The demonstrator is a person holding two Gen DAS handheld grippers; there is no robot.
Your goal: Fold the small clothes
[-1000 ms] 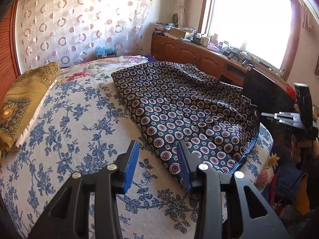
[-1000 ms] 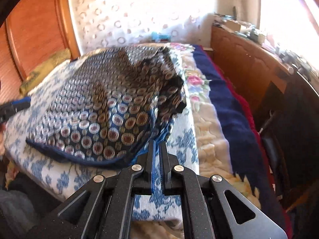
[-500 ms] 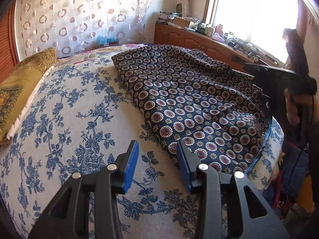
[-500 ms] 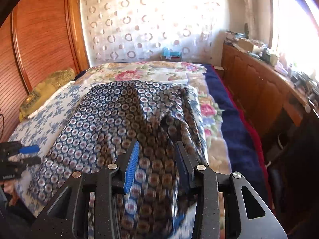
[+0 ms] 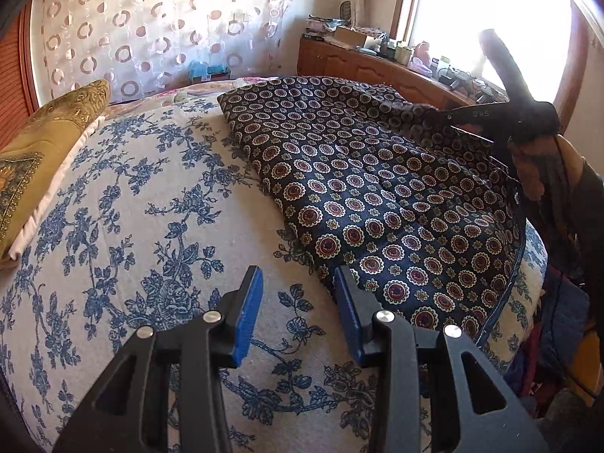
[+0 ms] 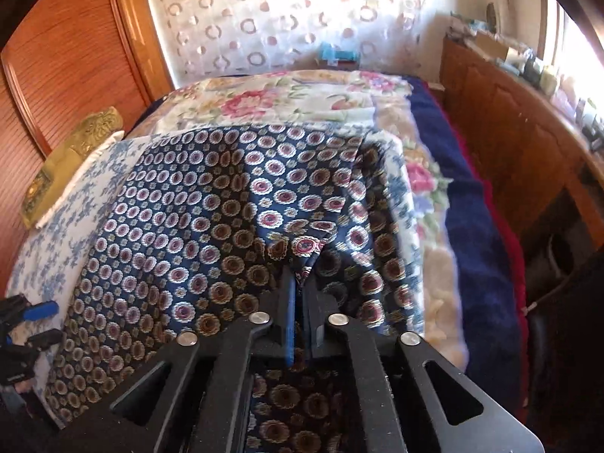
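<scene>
The patterned garment [image 5: 377,196], dark blue with rows of round medallions, lies spread on the bed [image 5: 132,226], over the blue-and-white floral cover. Taking the garment as the landmark:

Left gripper [image 5: 298,309]: its blue-padded fingers [image 5: 247,317] stand spread, nothing between them. They hover over the floral cover at the garment's near corner. The corner's edge lies just beside the right-hand finger; whether the finger touches it cannot be told. The bulk of the garment stretches away beyond and to the right of these fingers.

Right gripper [image 6: 300,290]: its fingers are pressed together and pinch a fold of the garment [image 6: 226,196]. The cloth rises from the bed into the fingers in a raised ridge, and more cloth hangs beneath the gripper body. In the left wrist view this gripper [image 5: 434,115] sits at the garment's far right edge, with a hand [image 5: 528,166] behind it.

A gold pillow [image 5: 41,151] lies well apart from the garment, on the bed's far left side. A wooden cabinet [image 6: 509,143] stands beyond the garment's right side, past the bed's dark blue blanket [image 6: 464,204].
</scene>
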